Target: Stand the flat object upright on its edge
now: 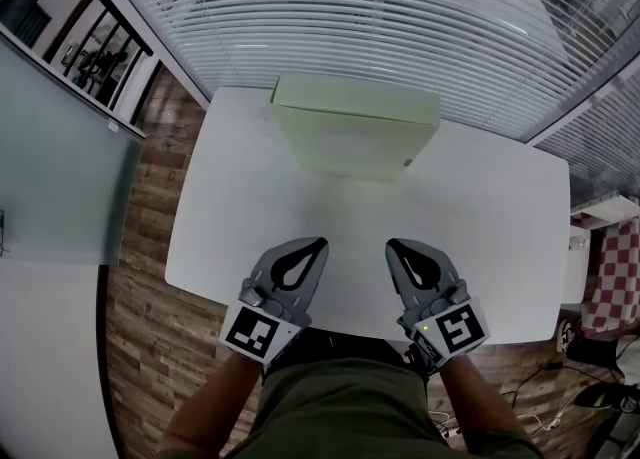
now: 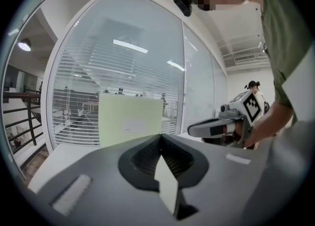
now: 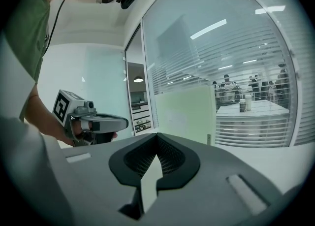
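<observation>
Head view: pale green flat box [image 1: 355,132] at 12 o'clock on the white desk [image 1: 500,247], top edge showing. Left gripper [image 1: 316,245] at 7 o'clock, right gripper [image 1: 394,245] at 5 o'clock, well apart from it. Gripper views add: both grippers fully closed, nothing held. The flat box stands upright on its edge, broad face toward them.

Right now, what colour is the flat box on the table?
Pale green box, best seen in the head view.

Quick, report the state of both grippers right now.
Left gripper: closed, holding nothing.
Right gripper: closed, holding nothing.
</observation>
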Tool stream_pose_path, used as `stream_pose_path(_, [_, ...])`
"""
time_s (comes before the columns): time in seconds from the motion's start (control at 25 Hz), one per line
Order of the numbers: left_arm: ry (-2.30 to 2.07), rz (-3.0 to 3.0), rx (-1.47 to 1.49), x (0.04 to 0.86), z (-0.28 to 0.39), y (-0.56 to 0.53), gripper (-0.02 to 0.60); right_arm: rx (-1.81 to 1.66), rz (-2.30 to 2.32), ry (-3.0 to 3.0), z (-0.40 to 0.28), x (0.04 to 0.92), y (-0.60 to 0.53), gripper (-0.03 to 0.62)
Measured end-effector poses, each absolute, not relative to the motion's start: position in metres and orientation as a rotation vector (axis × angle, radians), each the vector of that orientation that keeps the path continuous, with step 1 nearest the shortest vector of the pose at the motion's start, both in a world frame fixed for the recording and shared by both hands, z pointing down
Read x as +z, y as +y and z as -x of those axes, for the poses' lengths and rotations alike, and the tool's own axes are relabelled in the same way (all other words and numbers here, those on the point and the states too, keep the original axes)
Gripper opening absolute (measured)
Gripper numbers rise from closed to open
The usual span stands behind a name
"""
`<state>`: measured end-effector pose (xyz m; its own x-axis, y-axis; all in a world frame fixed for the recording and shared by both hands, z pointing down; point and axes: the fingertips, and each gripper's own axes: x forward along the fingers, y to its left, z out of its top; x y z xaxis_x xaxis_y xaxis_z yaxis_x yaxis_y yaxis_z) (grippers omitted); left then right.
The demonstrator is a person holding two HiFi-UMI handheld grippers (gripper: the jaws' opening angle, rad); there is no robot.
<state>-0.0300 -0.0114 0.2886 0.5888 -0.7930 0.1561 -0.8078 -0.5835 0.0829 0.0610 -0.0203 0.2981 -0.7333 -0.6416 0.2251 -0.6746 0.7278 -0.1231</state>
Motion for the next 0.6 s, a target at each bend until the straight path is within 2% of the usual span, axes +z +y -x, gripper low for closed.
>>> stream_pose_path(0.6, [-1.339, -2.668, 0.158, 0.292, 0.038, -0.011, 0.0, 0.294, -1.058, -2.756, -0.054, 0.302, -0.019, 0.011])
